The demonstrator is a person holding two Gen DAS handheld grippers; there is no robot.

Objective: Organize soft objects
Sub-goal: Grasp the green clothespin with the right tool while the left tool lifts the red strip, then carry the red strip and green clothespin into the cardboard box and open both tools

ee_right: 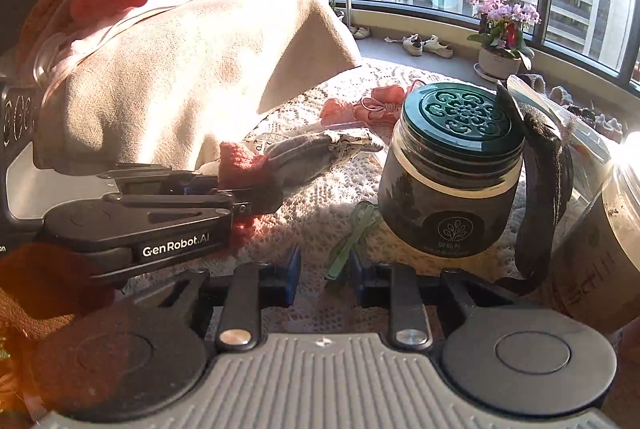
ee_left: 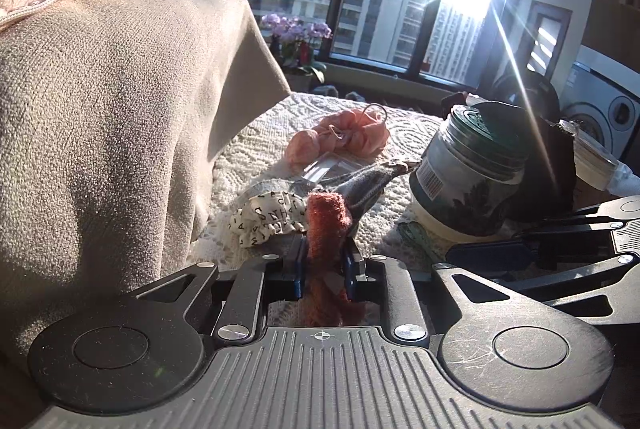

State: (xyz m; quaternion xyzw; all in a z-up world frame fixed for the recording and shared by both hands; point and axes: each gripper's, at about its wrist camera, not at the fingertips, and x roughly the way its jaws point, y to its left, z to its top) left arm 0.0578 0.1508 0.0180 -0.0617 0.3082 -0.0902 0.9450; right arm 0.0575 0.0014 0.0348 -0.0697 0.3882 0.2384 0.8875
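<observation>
My left gripper (ee_left: 323, 261) is shut on a rust-red knitted cloth (ee_left: 326, 225) and holds it just above the white lace tablecloth (ee_left: 280, 125). It also shows in the right wrist view (ee_right: 240, 189) with the red cloth (ee_right: 242, 165) in its jaws. Just beyond lie a grey sock (ee_left: 366, 185), a white letter-print scrunchie (ee_left: 264, 217) and a pink scrunchie (ee_left: 340, 137). My right gripper (ee_right: 325, 269) is open, its blue fingers on either side of a green hair tie (ee_right: 352, 241) on the cloth.
A beige cloth pile (ee_left: 112, 117) with pink garments on top fills the left. A green-lidded glass jar (ee_right: 456, 165) stands at the right with a black furry band (ee_right: 544, 189) beside it. A second jar (ee_right: 608, 229) is at far right. A flower pot (ee_right: 500, 41) stands by the window.
</observation>
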